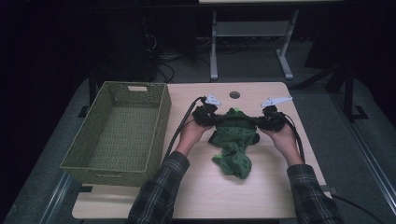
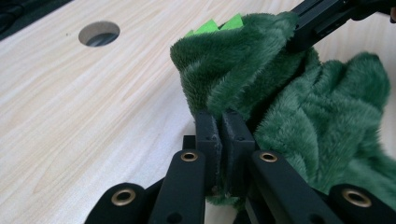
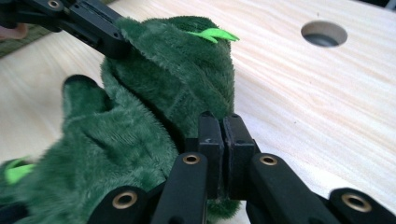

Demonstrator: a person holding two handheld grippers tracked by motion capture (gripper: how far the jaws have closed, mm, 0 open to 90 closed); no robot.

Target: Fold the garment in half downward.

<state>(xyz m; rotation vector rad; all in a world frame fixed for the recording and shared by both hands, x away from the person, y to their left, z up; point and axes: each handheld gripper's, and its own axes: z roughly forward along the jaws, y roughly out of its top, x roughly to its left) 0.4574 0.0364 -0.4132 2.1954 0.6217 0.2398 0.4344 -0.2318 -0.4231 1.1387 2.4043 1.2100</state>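
Item: green plush garment [image 1: 233,140], deep-pile, with bright green spikes [image 2: 215,25] along one edge. It lies on the wooden table [image 1: 261,196], right of centre, its far edge drawn between my two grippers and the rest trailing toward me in a heap.

My left gripper [image 1: 208,119]: jaws pressed together on a fold of the plush; the left gripper view has the pile bulging above the pads [image 2: 209,135]. My right gripper [image 1: 261,122]: jaws likewise clamped on the plush, the fabric pinched at the tips in the right gripper view.

Per view: the high view alone gives both of my hands, the plaid sleeves [image 1: 161,191] and the trailing cables. Each gripper view gives the pinch up close, plus the other gripper biting the far end of the same edge.

Surroundings: woven green basket [image 1: 116,130] on the table's left side, well apart from the plush. Round hole [image 1: 234,94] in the tabletop just beyond the garment. A grey table frame [image 1: 252,42] stands on the dark floor behind.
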